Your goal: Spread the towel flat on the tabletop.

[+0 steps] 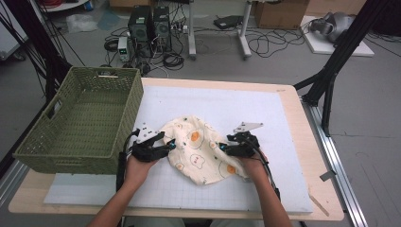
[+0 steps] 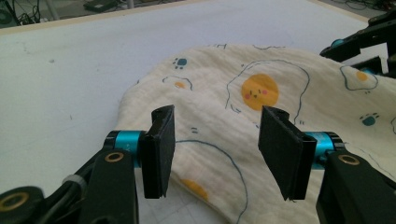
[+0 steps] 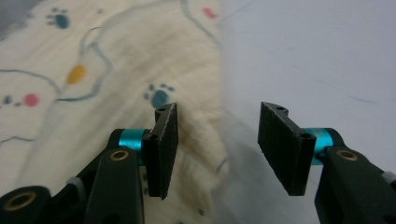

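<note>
Left gripper (image 1: 171, 144) and right gripper (image 1: 220, 147) flank cream printed cloth (image 1: 198, 147), crumpled mid-mat on white mat (image 1: 227, 106), green basket (image 1: 80, 118) at left.

Left gripper view: jaws spread, empty, poised over cloth's near edge (image 2: 219, 154); soft, light, crinkled weave (likely drapes, bunches easily).

Right gripper view: jaws apart, nothing pinched, straddling cloth's folded border (image 3: 196, 121). Judged best hold: pinch edge or corner at each side, not puffy middle.
</note>
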A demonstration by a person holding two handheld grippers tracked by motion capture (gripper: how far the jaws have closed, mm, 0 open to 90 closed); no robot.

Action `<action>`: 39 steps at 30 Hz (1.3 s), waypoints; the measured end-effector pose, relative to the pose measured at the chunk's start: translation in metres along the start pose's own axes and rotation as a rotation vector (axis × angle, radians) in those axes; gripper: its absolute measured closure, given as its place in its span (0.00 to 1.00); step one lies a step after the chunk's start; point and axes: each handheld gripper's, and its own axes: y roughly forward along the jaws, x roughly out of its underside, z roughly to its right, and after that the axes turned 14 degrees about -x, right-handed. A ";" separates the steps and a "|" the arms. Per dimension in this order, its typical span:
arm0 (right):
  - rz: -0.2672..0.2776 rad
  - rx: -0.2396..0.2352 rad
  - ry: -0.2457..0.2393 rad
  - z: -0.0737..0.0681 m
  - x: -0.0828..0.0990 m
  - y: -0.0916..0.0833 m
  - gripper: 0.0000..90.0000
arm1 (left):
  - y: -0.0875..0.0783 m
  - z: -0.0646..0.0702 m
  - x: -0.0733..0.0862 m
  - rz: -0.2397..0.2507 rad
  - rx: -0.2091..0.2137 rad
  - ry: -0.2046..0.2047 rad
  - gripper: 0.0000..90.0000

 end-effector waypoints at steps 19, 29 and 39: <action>-0.069 0.343 -0.056 -0.023 0.005 -0.046 0.93 | 0.002 -0.001 0.004 -0.015 -0.003 -0.002 0.51; -0.082 0.152 -0.139 -0.043 0.014 -0.040 0.91 | 0.004 -0.001 0.005 -0.020 -0.009 -0.008 0.51; -0.136 -0.126 -0.208 -0.069 0.014 -0.009 0.86 | 0.005 -0.002 0.005 -0.023 -0.009 -0.010 0.51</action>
